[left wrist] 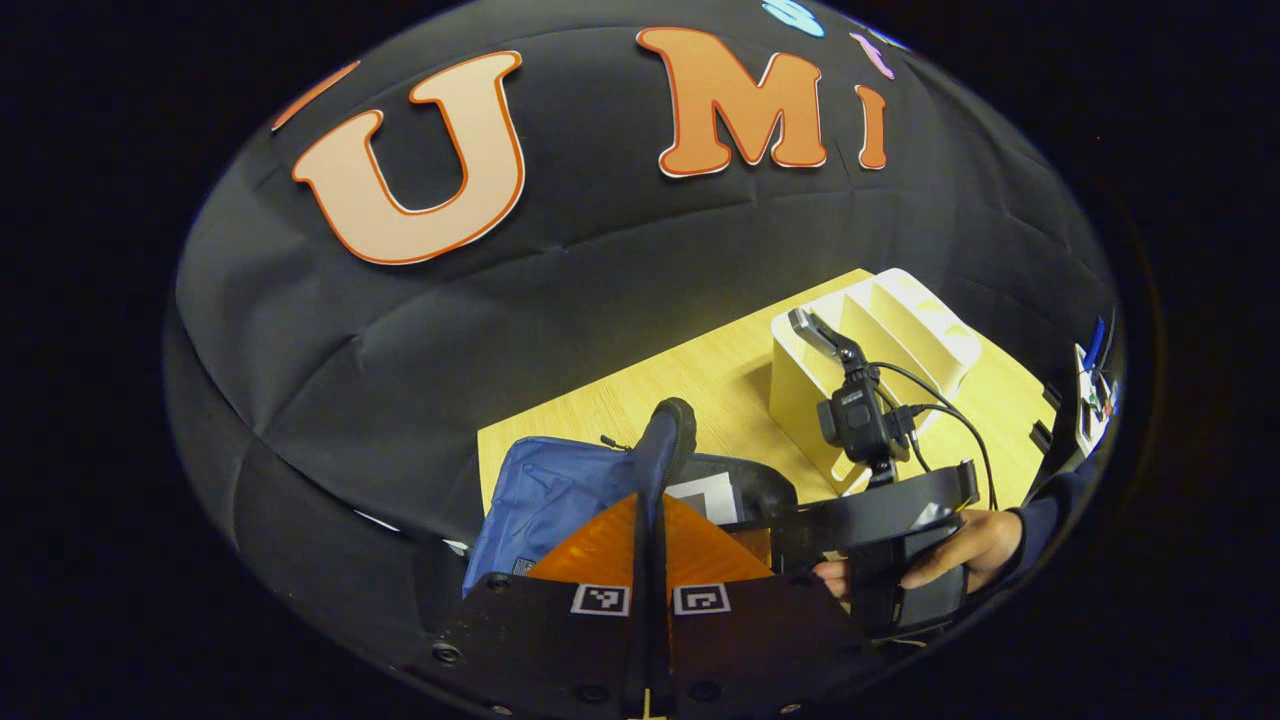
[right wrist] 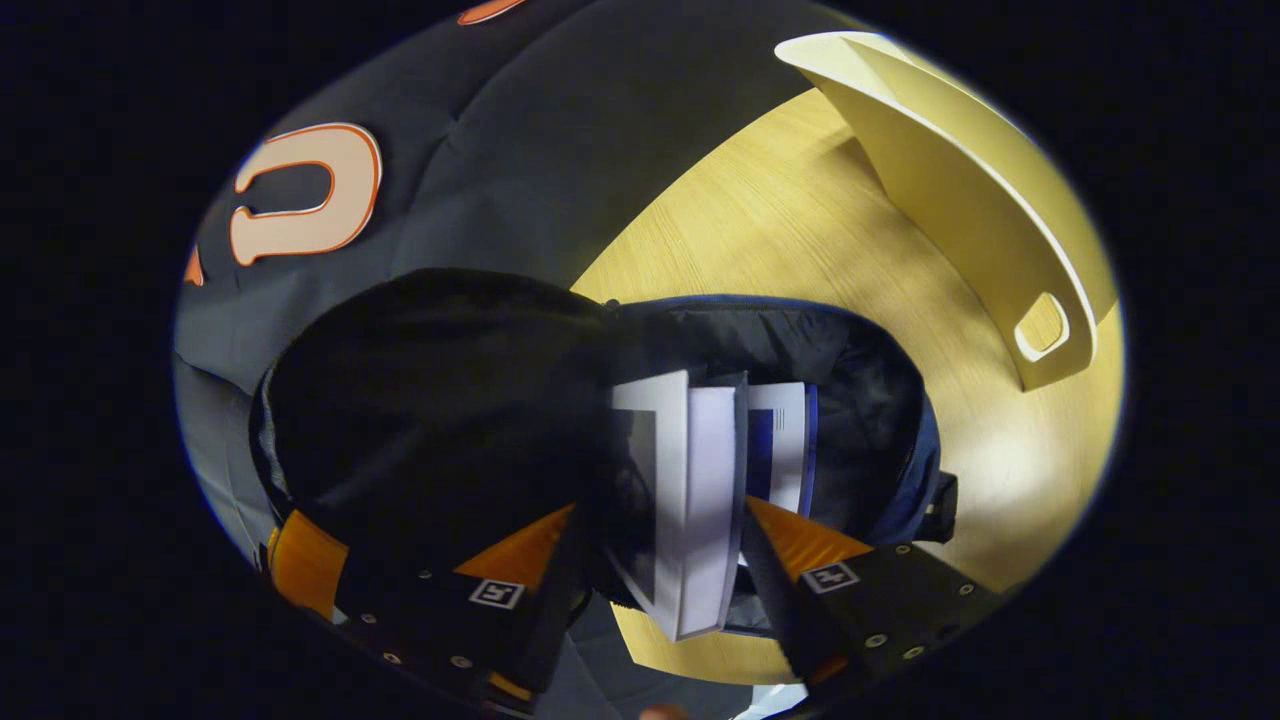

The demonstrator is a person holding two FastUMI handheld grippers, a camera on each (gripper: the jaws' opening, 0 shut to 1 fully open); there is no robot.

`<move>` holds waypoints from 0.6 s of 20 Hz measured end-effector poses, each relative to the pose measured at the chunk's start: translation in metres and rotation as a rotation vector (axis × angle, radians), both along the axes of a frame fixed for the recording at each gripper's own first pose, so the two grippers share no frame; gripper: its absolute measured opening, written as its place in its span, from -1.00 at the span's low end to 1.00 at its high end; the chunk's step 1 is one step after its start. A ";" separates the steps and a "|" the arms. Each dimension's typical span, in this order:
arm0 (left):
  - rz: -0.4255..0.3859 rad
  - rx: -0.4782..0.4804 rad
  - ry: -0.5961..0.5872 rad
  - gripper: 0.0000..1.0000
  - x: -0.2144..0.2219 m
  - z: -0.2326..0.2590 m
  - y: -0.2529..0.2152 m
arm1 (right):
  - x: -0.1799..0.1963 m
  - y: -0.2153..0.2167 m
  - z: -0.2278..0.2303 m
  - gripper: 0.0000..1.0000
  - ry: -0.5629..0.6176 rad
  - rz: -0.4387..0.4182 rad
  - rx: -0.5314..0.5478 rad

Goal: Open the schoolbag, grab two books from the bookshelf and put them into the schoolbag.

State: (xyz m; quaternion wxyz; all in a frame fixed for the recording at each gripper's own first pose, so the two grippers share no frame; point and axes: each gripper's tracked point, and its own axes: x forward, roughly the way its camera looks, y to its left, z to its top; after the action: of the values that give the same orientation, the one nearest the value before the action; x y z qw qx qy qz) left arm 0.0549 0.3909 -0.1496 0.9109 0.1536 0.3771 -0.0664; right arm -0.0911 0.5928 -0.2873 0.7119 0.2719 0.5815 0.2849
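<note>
Pale wooden table [right wrist: 790, 230], booth: the right gripper [right wrist: 665, 560], fingers pinching a white book [right wrist: 690, 500], lowers it into the open schoolbag [right wrist: 880, 400] beside another book [right wrist: 785, 440]; the left gripper [left wrist: 650, 500], pressed on the bag's flap [left wrist: 668, 440], should hold the mouth wide; bookshelf [left wrist: 880, 340] stands near

My left fingers [left wrist: 652, 470] cover part of the blue fabric schoolbag [left wrist: 545, 490]; the white paper book [right wrist: 690, 500] blurs into the bag's dark interior

blue schoolbag [right wrist: 880, 420] lies open on the table, a white-covered book [right wrist: 690, 500] upright in its mouth.
</note>
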 end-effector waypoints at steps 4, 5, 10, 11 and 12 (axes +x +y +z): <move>0.007 -0.001 0.001 -0.96 0.001 -0.005 0.000 | 0.002 -0.016 0.013 0.94 0.010 0.038 0.026; 0.010 0.000 0.002 -0.96 0.001 -0.005 0.001 | 0.007 -0.018 0.020 0.95 -0.008 0.035 0.034; 0.016 0.001 0.003 -0.96 0.002 -0.013 -0.006 | 0.035 -0.058 0.060 0.93 -0.157 0.003 0.018; 0.017 0.006 0.002 -0.95 0.001 -0.015 -0.008 | 0.042 -0.070 0.072 0.94 -0.202 -0.009 0.016; 0.019 0.011 0.000 -0.94 0.001 -0.016 -0.010 | 0.052 -0.085 0.079 0.93 -0.249 -0.023 -0.002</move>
State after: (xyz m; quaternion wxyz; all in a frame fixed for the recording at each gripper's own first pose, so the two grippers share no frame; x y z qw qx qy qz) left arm 0.0560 0.3810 -0.1660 0.9106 0.1551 0.3791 -0.0557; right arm -0.0394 0.5078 -0.2080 0.7820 0.2405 0.4857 0.3077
